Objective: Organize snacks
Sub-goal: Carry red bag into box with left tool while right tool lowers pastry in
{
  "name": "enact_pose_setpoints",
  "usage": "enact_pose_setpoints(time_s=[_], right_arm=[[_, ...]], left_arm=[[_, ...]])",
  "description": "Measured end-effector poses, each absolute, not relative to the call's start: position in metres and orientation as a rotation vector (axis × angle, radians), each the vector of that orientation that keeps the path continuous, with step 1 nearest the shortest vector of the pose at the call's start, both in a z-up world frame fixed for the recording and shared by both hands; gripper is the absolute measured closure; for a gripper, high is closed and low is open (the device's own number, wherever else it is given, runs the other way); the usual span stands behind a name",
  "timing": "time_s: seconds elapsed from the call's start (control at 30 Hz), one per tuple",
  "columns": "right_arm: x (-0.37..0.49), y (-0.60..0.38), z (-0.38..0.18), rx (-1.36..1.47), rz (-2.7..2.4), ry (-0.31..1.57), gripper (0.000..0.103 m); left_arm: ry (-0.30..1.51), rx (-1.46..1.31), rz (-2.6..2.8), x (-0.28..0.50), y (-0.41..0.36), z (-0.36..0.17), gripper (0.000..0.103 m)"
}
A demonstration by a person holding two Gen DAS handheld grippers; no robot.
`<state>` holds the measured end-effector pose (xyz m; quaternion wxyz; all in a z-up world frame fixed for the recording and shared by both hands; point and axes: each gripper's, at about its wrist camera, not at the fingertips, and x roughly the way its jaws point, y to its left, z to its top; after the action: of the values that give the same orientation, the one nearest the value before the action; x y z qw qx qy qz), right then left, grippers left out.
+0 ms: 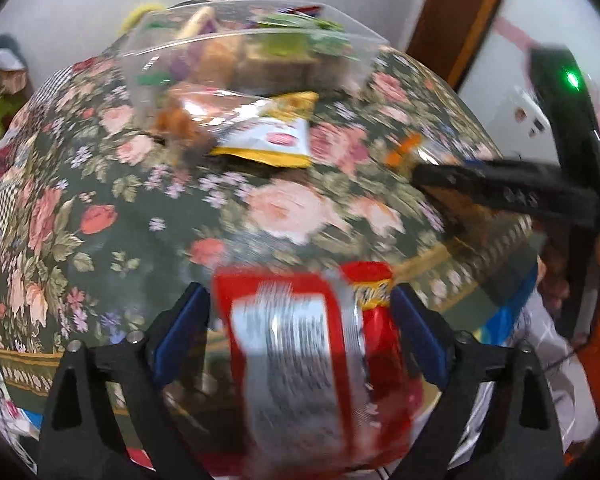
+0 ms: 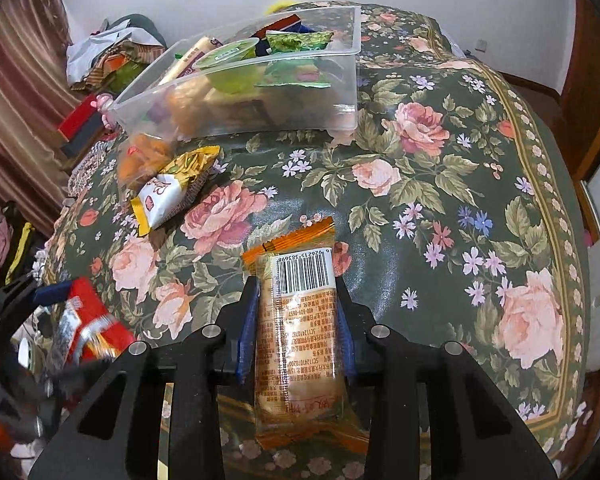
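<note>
The right gripper [image 2: 296, 316] is clamped on the orange packet [image 2: 300, 344] above the tablecloth [image 2: 440, 208]. The left gripper [image 1: 300, 320] stands apart around a red packet [image 1: 296, 360]. Carry the orange one level over the clear box [image 2: 340, 92] rim before letting go.

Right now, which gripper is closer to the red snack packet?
Left. The left gripper has its blue pads on either side of the red snack packet. The right gripper is off to the side, shut on an orange wafer packet.
</note>
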<state>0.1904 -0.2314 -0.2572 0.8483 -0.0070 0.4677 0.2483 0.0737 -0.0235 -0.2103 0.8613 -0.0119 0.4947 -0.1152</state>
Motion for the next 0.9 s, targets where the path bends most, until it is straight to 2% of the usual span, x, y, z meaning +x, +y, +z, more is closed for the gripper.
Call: enact_pose_setpoints(time_s=[0.23, 0.4, 0.67, 0.77, 0.83, 0.9], right_arm=[[0.185, -0.232, -0.257, -0.004, 0.530, 0.995, 0.070], [0.179, -0.233, -0.257, -0.003, 0.531, 0.994, 0.070], [0.174, -0.240, -0.260, 0.018, 0.541, 0.988, 0.070], [0.169, -0.241, -0.259, 0.012, 0.548, 0.983, 0.061], [0.165, -0.242, -0.259, 0.003, 0.552, 0.979, 0.052], [0.161, -0.242, -0.260, -0.010, 0.549, 0.971, 0.051]], left_arm=[[1.054, -0.102, -0.160, 0.088, -0.006, -0.207, 0.014], [1.075, -0.170, -0.161, 0.075, -0.002, -0.195, 0.009], [1.140, -0.184, -0.067, 0.052, -0.012, -0.205, 0.006], [1.149, -0.158, -0.056, 0.047, -0.020, -0.208, 0.004], [1.156, -0.152, -0.047, 0.046, -0.024, -0.210, 0.002], [1.157, -0.145, -0.035, 0.046, -0.027, -0.213, 0.001]])
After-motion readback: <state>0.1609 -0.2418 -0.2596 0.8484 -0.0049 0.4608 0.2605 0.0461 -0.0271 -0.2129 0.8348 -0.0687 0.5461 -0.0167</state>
